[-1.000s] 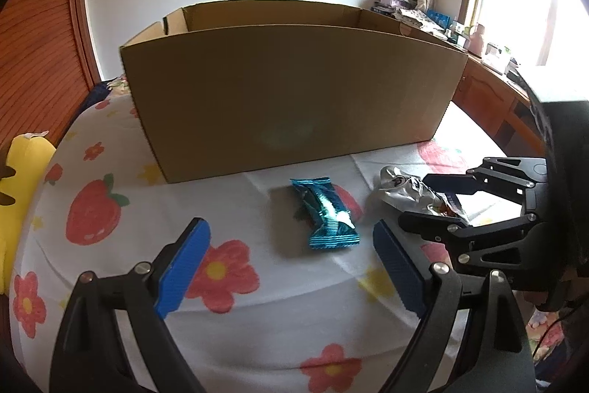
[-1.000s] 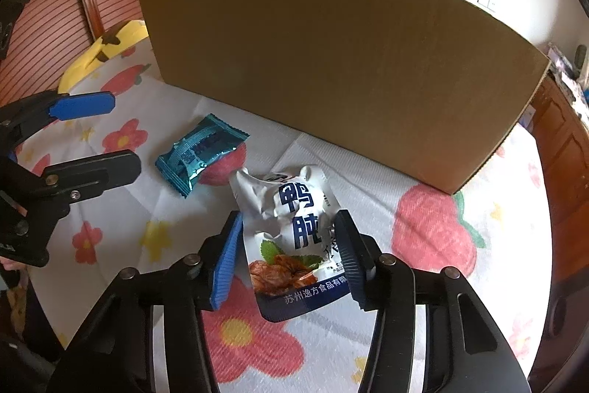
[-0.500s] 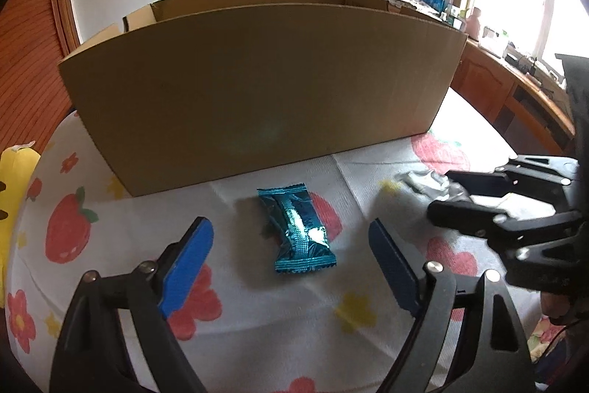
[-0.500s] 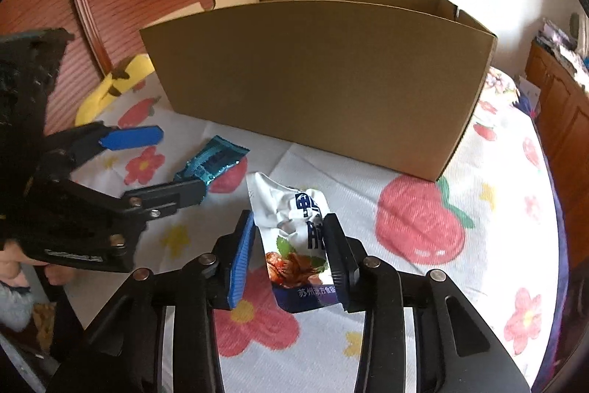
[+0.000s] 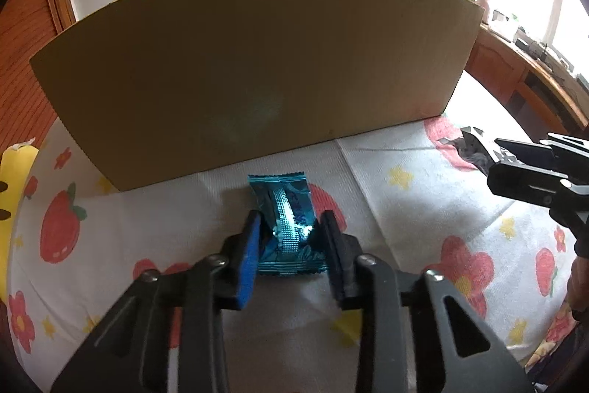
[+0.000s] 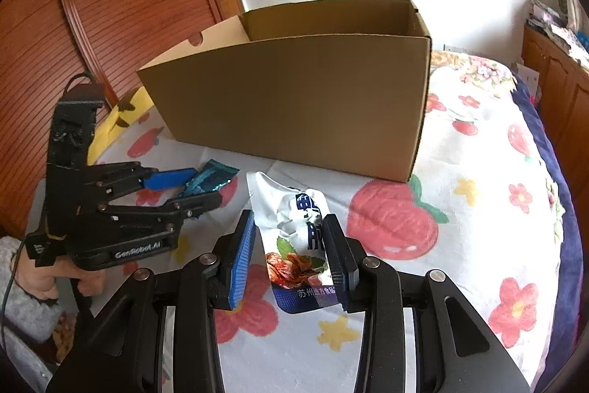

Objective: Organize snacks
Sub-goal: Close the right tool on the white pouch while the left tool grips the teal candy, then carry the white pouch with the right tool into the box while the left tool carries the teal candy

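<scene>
Currently, at the far left, a yellow plush cushion (image 5: 14,179) is lying at the edge of the bed, whose white strawberry-and-flower printed sheet (image 5: 460,227) is carrying everything (it is soft fabric, so it is probably giving a little under any press). Next along, the left gripper (image 5: 291,236) is reaching low over the sheet, its jaws closed in on the flanks of a small crinkly teal foil snack packet (image 5: 289,209); the packet is lying flat on the sheet just in front of the box, and the blue ribbed pads (image 5: 247,256) are squeezing its sides so that the foil is bulging up between them. That side-on grip looks chosen because the flat, slippery wrapper offers no other edge to catch.

Behind it, a large open-topped brown cardboard box (image 6: 294,91) is standing upright on the bed, its plain matte front wall facing both grippers; its inside is not showing in either view. It is presumably serving as the place the snacks are going.

Further right, the right gripper (image 6: 291,253) is holding a white and dark-blue glossy plastic snack pouch (image 6: 298,238) printed with a food picture, jaws clamped on its lower half. The pouch is standing up between them, creased and slightly twisted, apparently clear of the sheet and near the box front. Holding it upright seems to be readying it for dropping over the rim.
</scene>
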`<state>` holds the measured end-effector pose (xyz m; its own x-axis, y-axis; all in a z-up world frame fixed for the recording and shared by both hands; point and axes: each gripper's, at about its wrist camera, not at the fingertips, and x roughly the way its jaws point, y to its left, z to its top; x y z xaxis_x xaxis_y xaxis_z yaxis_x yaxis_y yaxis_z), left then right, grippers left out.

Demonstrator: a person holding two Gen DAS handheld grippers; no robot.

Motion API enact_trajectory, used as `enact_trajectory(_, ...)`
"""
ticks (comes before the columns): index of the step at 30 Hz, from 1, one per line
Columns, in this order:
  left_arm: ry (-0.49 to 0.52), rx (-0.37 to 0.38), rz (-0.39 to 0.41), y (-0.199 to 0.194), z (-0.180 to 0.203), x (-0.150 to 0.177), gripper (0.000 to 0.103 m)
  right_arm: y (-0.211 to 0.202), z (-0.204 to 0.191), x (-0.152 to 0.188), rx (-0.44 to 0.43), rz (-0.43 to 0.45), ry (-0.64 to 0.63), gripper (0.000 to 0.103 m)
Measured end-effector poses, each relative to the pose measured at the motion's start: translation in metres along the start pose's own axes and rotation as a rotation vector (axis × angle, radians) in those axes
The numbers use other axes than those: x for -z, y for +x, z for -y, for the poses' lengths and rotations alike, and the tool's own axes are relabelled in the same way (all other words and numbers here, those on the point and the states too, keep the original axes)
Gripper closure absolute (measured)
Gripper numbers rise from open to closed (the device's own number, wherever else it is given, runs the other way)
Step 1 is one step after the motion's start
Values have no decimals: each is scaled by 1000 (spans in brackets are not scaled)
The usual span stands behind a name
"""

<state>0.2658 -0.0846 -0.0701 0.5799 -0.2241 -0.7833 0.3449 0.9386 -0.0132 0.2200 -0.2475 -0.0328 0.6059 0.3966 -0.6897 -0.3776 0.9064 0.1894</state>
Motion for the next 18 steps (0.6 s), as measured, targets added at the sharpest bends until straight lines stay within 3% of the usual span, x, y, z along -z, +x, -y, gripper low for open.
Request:
enact_trajectory(7, 0, 19, 6, -8, -3, 6, 75, -9, -2, 4, 7, 8, -10, 66)
enact_trajectory(18, 21, 25, 78, -40, 2, 9, 75, -17, -8, 1, 3, 24, -12, 66)
